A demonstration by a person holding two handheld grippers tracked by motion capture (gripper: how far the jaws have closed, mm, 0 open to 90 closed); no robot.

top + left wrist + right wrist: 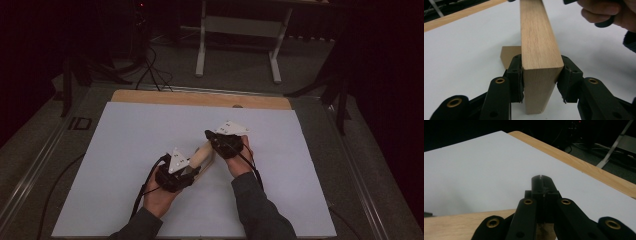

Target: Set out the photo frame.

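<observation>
Near the middle of the high view, on the white sheet (125, 150) over the counter (200, 98), the left gripper (539, 75) clamps one end of a wood bar (536, 37), jaws about half apart. Keep that grip square and steady. A small block (507, 53) lies behind. At the bar's far end the right gripper (541, 181) rests, jaws closed and empty.
</observation>
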